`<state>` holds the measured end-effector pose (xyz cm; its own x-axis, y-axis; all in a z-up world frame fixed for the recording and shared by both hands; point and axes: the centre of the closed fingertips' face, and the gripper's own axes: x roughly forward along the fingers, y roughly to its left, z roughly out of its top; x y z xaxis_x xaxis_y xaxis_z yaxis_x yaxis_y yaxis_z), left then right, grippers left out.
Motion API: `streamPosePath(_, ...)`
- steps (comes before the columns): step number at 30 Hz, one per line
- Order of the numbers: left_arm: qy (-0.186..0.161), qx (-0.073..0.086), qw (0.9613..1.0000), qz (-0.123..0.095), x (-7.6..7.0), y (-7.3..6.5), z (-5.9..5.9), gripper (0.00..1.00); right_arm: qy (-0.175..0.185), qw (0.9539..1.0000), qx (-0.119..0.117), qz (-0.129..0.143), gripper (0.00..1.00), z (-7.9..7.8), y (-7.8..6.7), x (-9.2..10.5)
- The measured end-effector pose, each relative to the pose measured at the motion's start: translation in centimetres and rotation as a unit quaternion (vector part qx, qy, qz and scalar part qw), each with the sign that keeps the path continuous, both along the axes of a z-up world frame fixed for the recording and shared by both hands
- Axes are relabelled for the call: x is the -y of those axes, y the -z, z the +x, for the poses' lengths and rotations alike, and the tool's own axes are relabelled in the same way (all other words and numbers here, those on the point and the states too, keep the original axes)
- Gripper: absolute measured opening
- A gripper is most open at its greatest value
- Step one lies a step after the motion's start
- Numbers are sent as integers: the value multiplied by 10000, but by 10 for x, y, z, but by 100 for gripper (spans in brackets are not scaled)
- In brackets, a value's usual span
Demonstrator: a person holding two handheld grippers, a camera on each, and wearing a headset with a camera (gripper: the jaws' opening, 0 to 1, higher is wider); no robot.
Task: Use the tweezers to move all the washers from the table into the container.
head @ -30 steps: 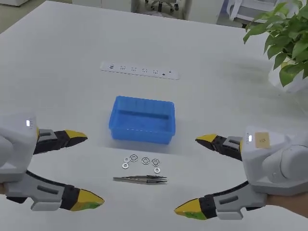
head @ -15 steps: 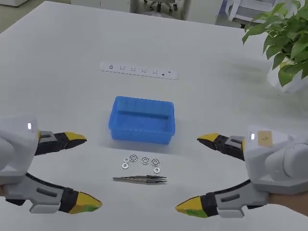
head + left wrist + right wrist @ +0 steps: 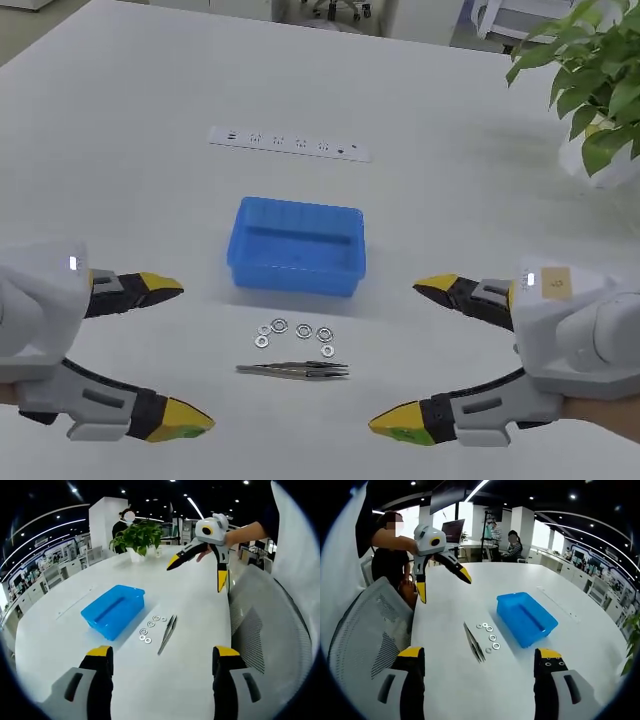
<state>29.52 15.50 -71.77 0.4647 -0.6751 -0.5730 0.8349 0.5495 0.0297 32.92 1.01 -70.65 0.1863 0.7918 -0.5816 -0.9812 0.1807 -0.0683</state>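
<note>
Several small metal washers (image 3: pixel 294 334) lie in a loose cluster on the white table, just in front of a blue plastic container (image 3: pixel 296 246). Steel tweezers (image 3: pixel 292 369) rest flat right below them. The same washers (image 3: pixel 151 627) (image 3: pixel 489 635), tweezers (image 3: pixel 167 633) (image 3: pixel 474 643) and container (image 3: pixel 113 611) (image 3: pixel 525 617) appear in both gripper views. My left gripper (image 3: pixel 170 350) hovers open at the left, my right gripper (image 3: pixel 420 355) open at the right, each well apart from the tweezers and holding nothing.
A white power strip (image 3: pixel 289 145) lies beyond the container. A potted green plant (image 3: pixel 594 90) stands at the far right. A grey mesh chair (image 3: pixel 272 630) sits at the table's near edge. People sit at a far desk (image 3: pixel 500 537).
Both grippers have held their wide-open pose and drifted only slightly. The washers, tweezers and container lie as before.
</note>
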Motion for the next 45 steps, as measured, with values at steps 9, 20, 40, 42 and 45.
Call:
streamPosePath(9, 1, -31, 10000, -38, 3, 1, 4, 83, -37, 10000, -47, -43, 89, 0, 4, -4)
streamPosePath(20, 95, -110, 9999, 8, 7, 9, 6, 81, -67, 9999, -98, -103, 87, 4, 7, -5)
streamPosePath(40, 184, -192, 9993, 263, 5, 25, 15, 77, -293, 9985, -332, -315, 66, 5, 25, -18)
streamPosePath(42, 217, -187, 9990, 329, 6, 28, 16, 76, -345, 9983, -370, -304, 63, 5, 26, -21)
streamPosePath(45, 309, -240, 9985, 385, 8, 32, 15, 76, -430, 9980, -373, -274, 61, 5, 27, -26)
